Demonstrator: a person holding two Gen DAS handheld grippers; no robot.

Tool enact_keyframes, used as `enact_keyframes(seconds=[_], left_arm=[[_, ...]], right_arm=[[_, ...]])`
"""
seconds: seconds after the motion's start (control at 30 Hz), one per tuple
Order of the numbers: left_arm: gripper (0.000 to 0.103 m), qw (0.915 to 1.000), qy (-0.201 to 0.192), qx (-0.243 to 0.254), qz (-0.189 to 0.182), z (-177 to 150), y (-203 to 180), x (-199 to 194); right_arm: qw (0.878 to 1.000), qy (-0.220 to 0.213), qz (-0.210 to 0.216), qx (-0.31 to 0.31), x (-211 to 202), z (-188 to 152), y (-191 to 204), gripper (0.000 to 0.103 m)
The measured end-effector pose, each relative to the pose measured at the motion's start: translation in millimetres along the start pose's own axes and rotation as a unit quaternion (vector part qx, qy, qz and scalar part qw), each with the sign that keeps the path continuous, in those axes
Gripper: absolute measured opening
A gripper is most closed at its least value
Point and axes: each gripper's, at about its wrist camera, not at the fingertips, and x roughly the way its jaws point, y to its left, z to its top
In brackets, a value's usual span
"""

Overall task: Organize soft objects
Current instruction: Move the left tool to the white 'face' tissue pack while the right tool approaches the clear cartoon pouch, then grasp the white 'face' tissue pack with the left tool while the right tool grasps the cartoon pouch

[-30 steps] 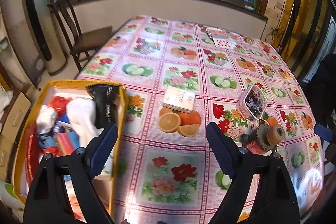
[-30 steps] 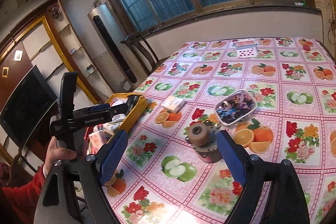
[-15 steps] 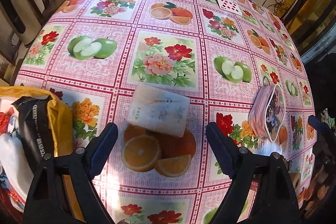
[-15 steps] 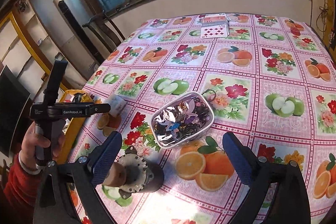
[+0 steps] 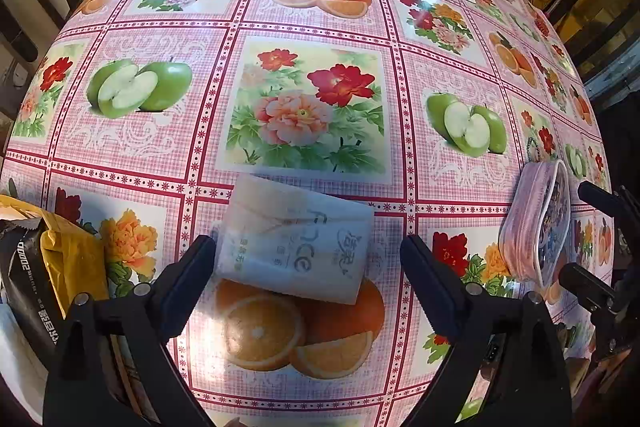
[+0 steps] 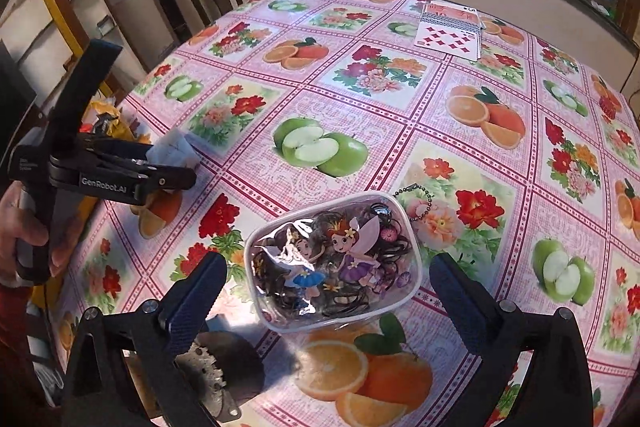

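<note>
My left gripper [image 5: 308, 267] is wide open around the one tissue pack [image 5: 294, 247] on the table [image 5: 120, 155]. My right gripper [image 6: 328, 291] is also wide open, around the one clear pouch [image 6: 334, 263], holding nothing.

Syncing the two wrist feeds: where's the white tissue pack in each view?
Left wrist: white plastic-wrapped tissue pack lies low centre, between the open fingers of the left gripper.
Right wrist: tissue pack sits at the left edge, partly behind the left gripper.
Shared landmark: clear fairy-print pouch, far right in the left view, bottom centre in the right.
</note>
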Motion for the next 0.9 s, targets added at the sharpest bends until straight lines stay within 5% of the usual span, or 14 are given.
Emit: enact_keyframes(seconds=[0.4, 0.6, 0.9], left_arm=[[0.103, 0.9993, 0.004, 0.015, 0.033, 3.9, -16.2, 13.0], [0.103, 0.999, 0.001, 0.013, 0.042, 2.3, -23.4, 16.2], [0.103, 0.9991, 0.0, 0.01, 0.042, -11.5, -20.6, 11.4]], right_arm=[[1.0, 0.004, 0.005, -0.002, 5.3, 2.9, 0.0, 0.103], [0.996, 0.025, 0.025, 0.083, 0.5, -4.5, -17.7, 0.103], [0.964, 0.032, 0.153, 0.217, 3.9, -23.9, -33.5, 0.103]])
